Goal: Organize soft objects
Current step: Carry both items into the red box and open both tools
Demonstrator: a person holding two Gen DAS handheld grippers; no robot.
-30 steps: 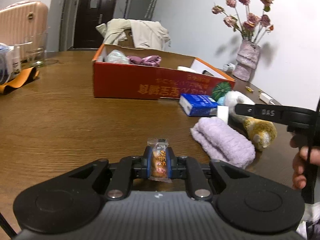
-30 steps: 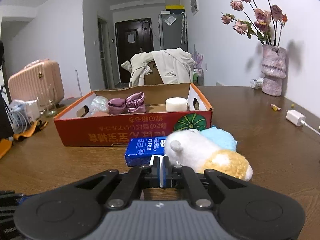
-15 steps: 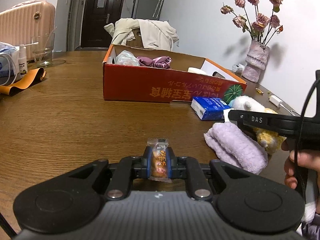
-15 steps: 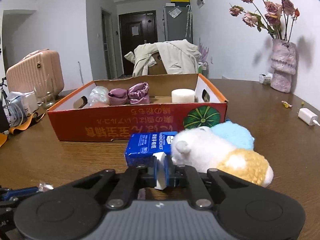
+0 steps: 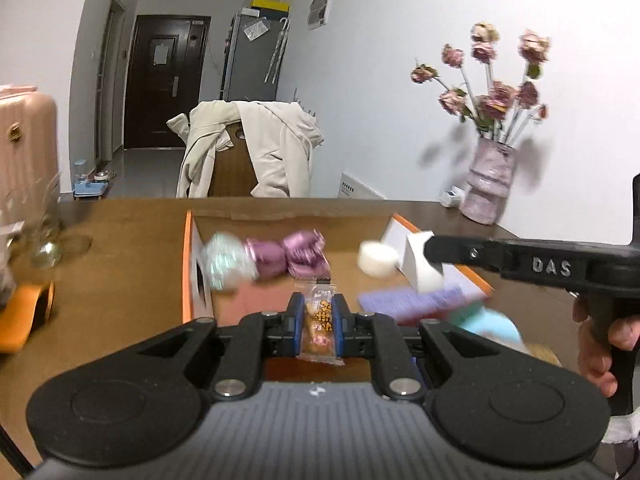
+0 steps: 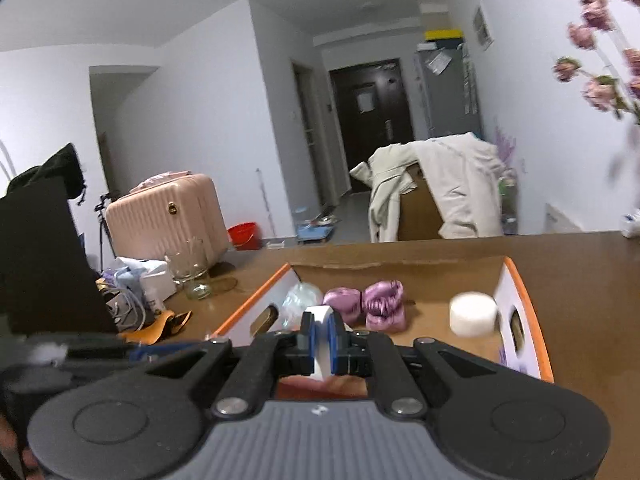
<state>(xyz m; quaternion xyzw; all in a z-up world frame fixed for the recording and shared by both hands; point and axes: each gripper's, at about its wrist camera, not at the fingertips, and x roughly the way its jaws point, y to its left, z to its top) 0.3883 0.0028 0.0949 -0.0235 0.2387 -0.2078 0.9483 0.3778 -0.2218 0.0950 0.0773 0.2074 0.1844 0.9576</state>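
My left gripper [image 5: 318, 320] is shut on a small clear snack packet [image 5: 319, 314] with an orange bun inside. It hangs over the near wall of the orange cardboard box [image 5: 187, 264]. My right gripper [image 6: 320, 338] is shut on a small white packet [image 6: 319, 316], also over the box [image 6: 529, 300]. Seen from the left wrist, the right gripper [image 5: 430, 254] reaches in from the right, held by a hand [image 5: 600, 340]. In the box lie a clear plastic bundle [image 5: 226, 260], purple satin pieces [image 5: 288, 256] and a white roll [image 5: 378, 258].
A blue plush [image 5: 494, 326] shows, blurred, just outside the box's right side. A vase of dried flowers [image 5: 486, 188] stands at the back right. A glass [image 6: 192, 276] and clutter sit left of the box. A chair with a beige coat [image 5: 248, 152] stands behind the table.
Both grippers have risen and moved forward with their packets. They now look down into the box. The plush and the purple towel have dropped out of the middle of the views.
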